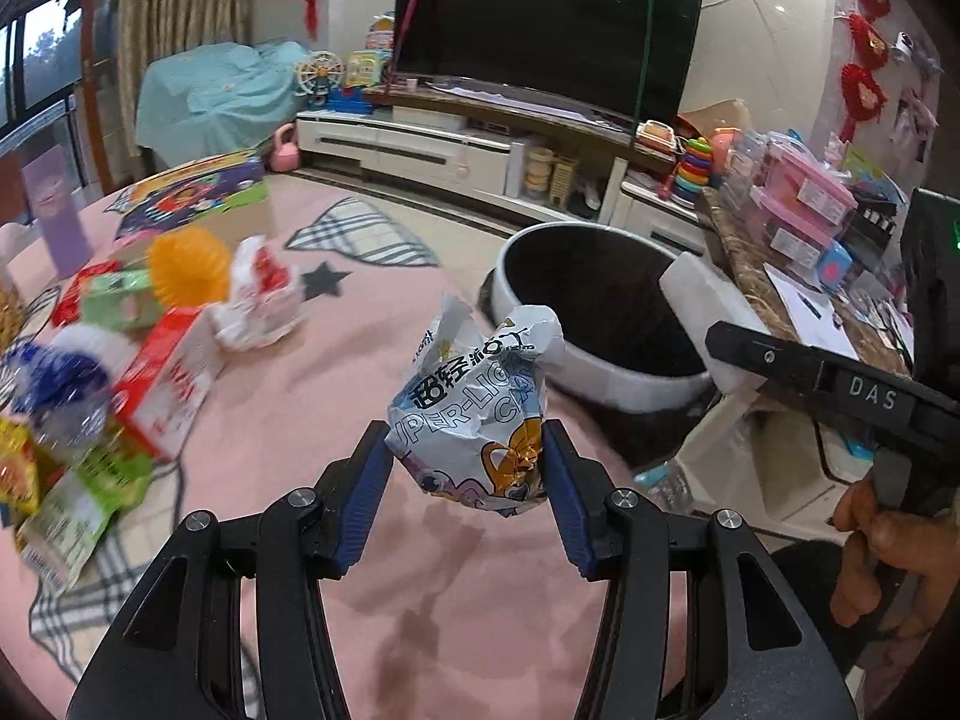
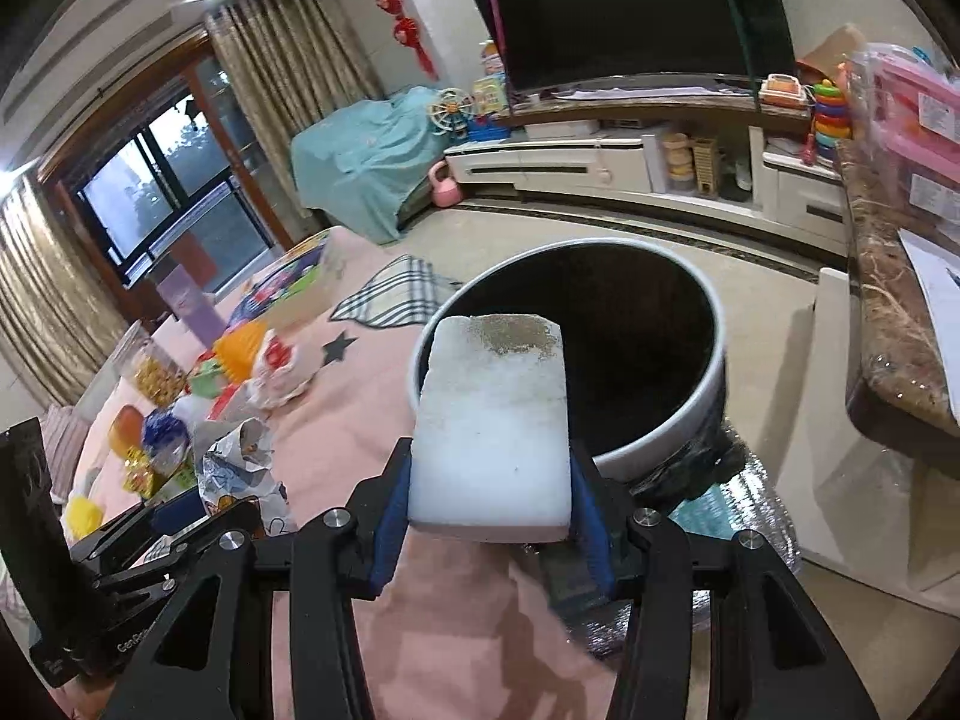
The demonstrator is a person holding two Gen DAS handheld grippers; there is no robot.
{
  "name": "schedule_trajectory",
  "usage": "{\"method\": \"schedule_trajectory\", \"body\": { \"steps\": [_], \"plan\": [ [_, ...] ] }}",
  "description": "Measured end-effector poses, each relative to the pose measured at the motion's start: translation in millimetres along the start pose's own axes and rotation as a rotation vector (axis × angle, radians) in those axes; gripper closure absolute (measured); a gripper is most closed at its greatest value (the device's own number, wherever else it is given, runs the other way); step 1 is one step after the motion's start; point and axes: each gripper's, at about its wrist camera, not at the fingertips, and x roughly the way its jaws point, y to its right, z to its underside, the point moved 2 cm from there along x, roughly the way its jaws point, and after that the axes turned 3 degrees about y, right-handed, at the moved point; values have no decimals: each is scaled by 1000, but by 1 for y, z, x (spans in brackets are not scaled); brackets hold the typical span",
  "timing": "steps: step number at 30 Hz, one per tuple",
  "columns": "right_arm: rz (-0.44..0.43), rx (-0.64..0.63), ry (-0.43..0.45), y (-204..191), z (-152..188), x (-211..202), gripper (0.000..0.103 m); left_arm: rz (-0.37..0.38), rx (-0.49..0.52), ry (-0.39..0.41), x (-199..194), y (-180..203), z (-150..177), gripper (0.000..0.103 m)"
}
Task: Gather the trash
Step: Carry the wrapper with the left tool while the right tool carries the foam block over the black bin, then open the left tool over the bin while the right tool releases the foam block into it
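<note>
between the blue pads of the left gripper sits a crumpled clay wrapper, pinched from both sides and held off the pink table cover. just ahead of those fingers and a little to their right stands the white bin, its dark inside facing up. the right gripper is clamped on a white foam block, whose far end, dusted with brownish grit, reaches past the fingertips and in the right wrist view overlaps the bin's near rim. both pieces look ready to drop, so this round seems close to done, though neither is released yet. plenty is left: well off to the left of the left fingers lies a blurred heap of trash, with a red and white box, green packets, an orange ball and a crumpled red-and-white wrapper, none of it collected so far.
</note>
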Motion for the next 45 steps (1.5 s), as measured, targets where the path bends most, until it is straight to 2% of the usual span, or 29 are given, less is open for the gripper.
{"method": "schedule_trajectory", "body": {
  "steps": [14,29,31,33,35,36,37,42,45],
  "plan": [
    [10,43,-50,41,-41,32,53,44,73,-31,56,45,-50,53],
    [23,38,-90,63,-57,52,50,63,102,-88,90,57,-63,50],
    [26,36,-91,62,-58,52,49,57,102,-92,91,57,-63,46],
    [27,45,-98,64,-58,54,47,53,108,-88,91,57,-63,31],
    [34,55,-104,67,-59,56,41,42,112,-81,89,57,-63,23],
    [36,59,-105,67,-59,56,34,41,112,-78,87,56,-64,22],
    [34,63,-101,68,-59,55,31,41,110,-76,86,56,-64,22],
    [13,92,-72,66,-55,42,31,43,74,-54,68,43,-53,22],
    [3,102,-53,60,-49,34,24,39,40,-34,52,30,-40,21]
  ]
}}
